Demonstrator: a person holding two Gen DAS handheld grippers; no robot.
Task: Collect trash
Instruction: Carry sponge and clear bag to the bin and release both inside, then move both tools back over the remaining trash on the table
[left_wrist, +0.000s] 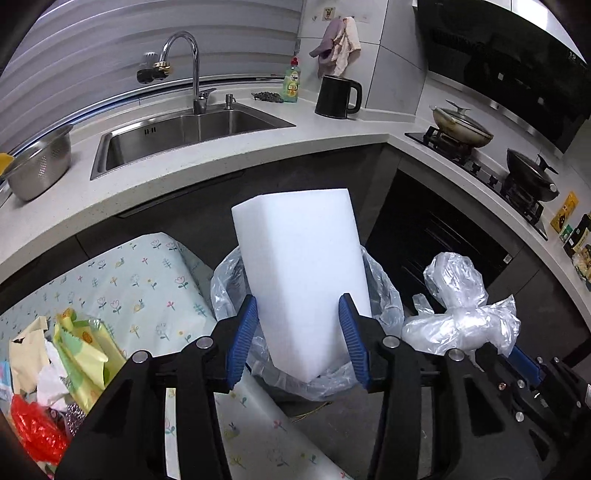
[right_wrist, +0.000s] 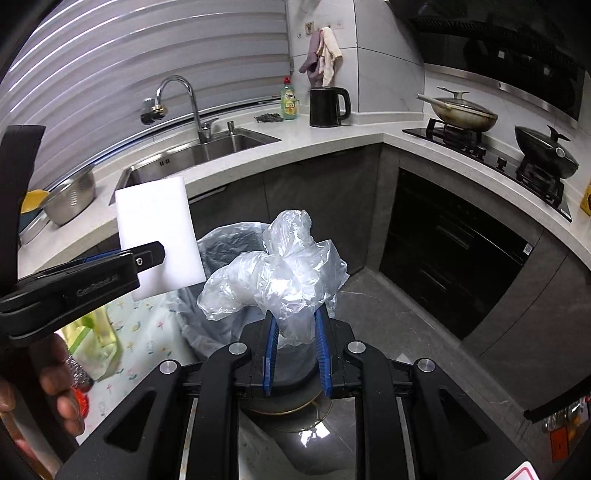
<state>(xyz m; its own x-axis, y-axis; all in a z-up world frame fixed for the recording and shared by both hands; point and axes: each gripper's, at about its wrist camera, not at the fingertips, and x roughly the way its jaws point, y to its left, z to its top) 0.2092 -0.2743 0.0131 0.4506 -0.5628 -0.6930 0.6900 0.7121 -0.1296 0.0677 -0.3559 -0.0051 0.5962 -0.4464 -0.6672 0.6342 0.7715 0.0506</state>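
Foam block (left_wrist: 301, 280) sits right over the bin (left_wrist: 384, 295), long axis pointing up and away from the left gripper (left_wrist: 299, 339), whose blue pads pinch its lower end, jaws about half spread. So the drop is basically straight down from there. Just right of the bin, the right gripper (right_wrist: 295, 350) has its jaws nearly closed on a crumpled plastic bag (right_wrist: 280, 273), also hanging near the bin's rim. I'd say left is closer, so foam probably goes first.
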